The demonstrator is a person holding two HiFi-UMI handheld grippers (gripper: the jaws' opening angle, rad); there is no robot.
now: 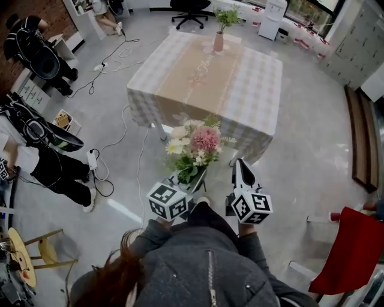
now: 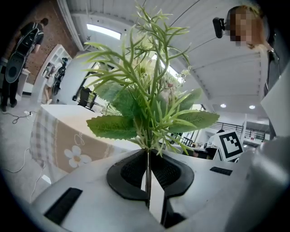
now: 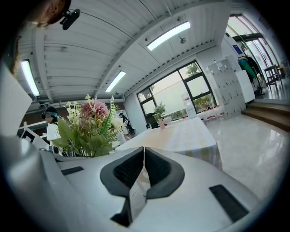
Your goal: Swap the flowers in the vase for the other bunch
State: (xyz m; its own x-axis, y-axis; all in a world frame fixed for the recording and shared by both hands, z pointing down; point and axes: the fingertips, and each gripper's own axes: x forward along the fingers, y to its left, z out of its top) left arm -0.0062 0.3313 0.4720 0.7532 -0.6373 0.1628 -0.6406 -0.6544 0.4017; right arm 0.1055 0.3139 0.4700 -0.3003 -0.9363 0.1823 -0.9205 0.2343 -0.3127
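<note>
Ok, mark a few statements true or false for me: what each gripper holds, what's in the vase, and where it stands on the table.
The left gripper is shut on the stem of the bunch. True.
The right gripper holds a flower. False: its jaws are together with nothing between them.
The vase is empty. False: green sprigs stand in it.
The vase stands near the far edge of the table. True.

There are two tools, the left hand-held gripper (image 2: 148, 157) and the right hand-held gripper (image 3: 143, 156). There are two bunches, one pink-and-white bunch (image 1: 193, 147) and one green bunch (image 1: 227, 17). One vase (image 1: 218, 42) stands near the far edge of the one bench (image 1: 259, 90). There is one office chair (image 1: 189, 12) and one red chair (image 1: 354, 252).
</note>
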